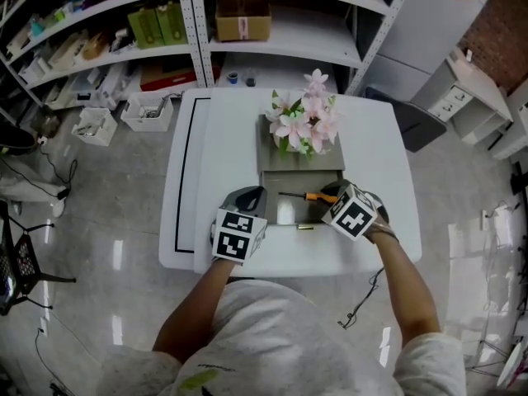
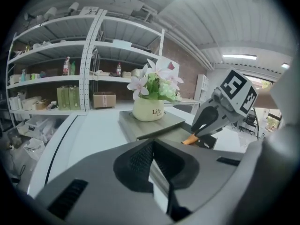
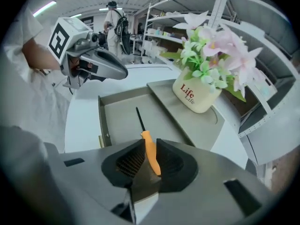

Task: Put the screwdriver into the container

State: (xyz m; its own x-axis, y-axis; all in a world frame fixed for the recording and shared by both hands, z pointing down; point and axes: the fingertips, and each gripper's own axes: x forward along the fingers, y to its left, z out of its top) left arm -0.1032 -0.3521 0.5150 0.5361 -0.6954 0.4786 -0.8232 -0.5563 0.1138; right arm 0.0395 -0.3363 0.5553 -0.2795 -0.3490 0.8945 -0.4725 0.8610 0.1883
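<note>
Centre of the head view, on a smooth white table (image 1: 231, 139): flat grey rectangular container (image 1: 272, 163), its upper half covered by a lid bearing a rounded cream pot of pink flowers (image 1: 304, 126), its shallow tray open below. Left gripper (image 1: 250, 196) beside the tray, jaws closed together, empty. Right gripper (image 1: 337, 195) clamped on the slim screwdriver (image 1: 309, 196), over the tray. Only in the right gripper view: ribbed dark pads on the smooth orange handle, thin black shaft pointing up-frame.

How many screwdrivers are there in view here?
1. The orange-handled screwdriver with a black shaft is held in the right tongs, its shaft out over the open grey container. More could lie hidden under its flat grey top.
</note>
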